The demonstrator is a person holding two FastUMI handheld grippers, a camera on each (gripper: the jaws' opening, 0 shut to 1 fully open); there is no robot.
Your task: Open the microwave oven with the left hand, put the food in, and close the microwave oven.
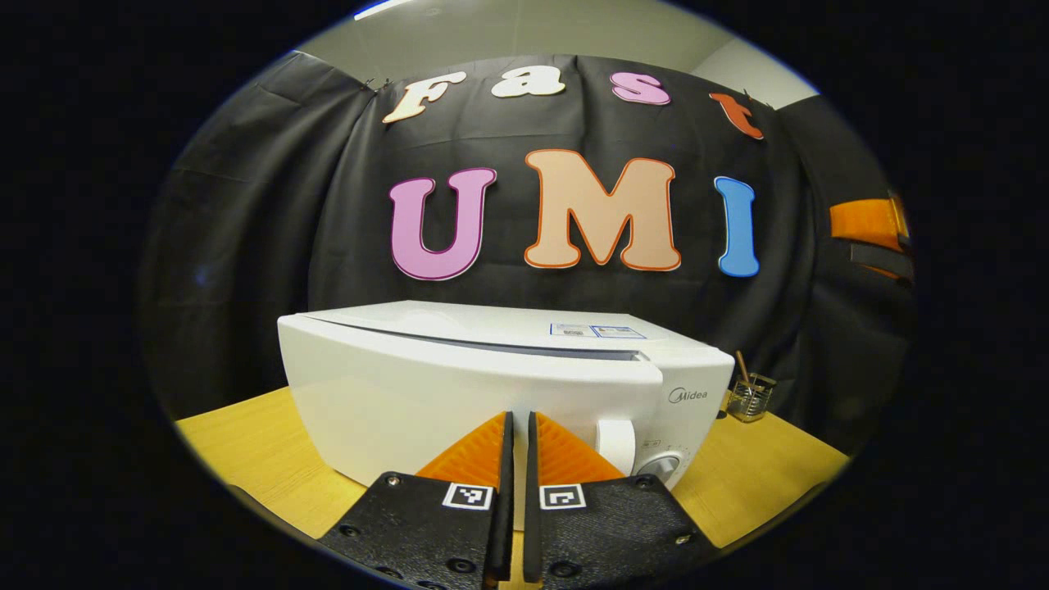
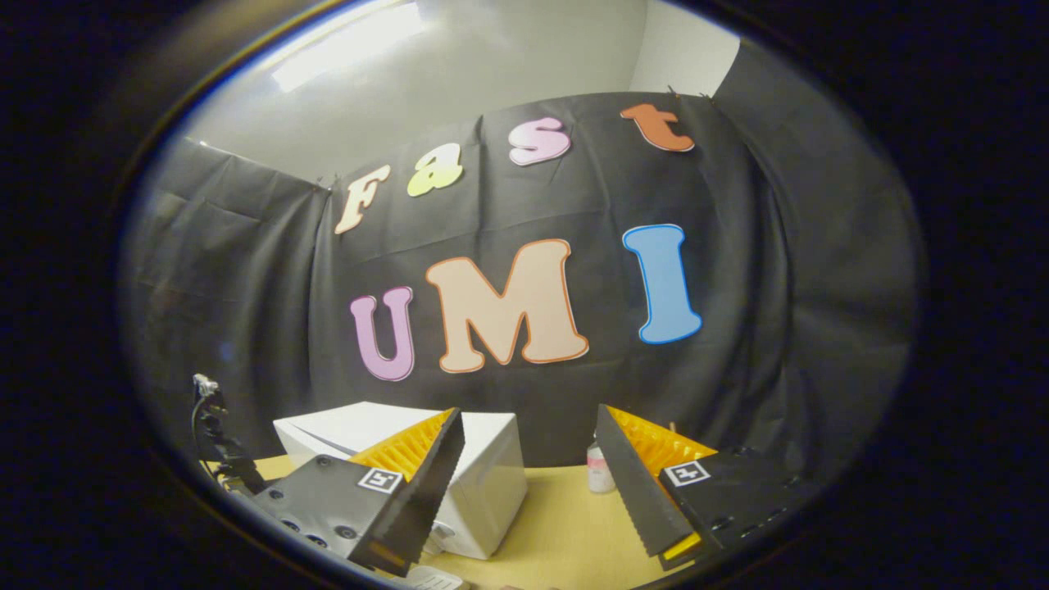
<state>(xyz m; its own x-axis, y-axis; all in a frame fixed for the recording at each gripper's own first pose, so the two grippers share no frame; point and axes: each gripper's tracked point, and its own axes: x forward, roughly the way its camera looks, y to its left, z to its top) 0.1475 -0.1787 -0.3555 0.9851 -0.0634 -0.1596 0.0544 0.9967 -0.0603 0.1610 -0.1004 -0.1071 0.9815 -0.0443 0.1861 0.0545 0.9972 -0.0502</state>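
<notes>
Left gripper view: left claw [image 1: 518,426] at 6 o'clock, fingers drawn together with only a thin slit between them, nothing held. Just beyond the tips sits the white microwave oven [image 1: 459,377] on the yellow table [image 1: 246,459], door closed; its door handle [image 1: 616,447] and a round knob [image 1: 662,467] lie at about 5 o'clock of the body, just right of the claw tips. Small glass jar [image 1: 751,398] with a stick in it stands on the table at 3 o'clock of the oven, apart from it. Right gripper view: right claw [image 2: 529,459] spread wide, empty, above the table. Oven at 7 o'clock, partly behind the left-hand finger [image 2: 410,483]. Small bottle [image 2: 600,471] stands by the other finger, near the booth wall.
</notes>
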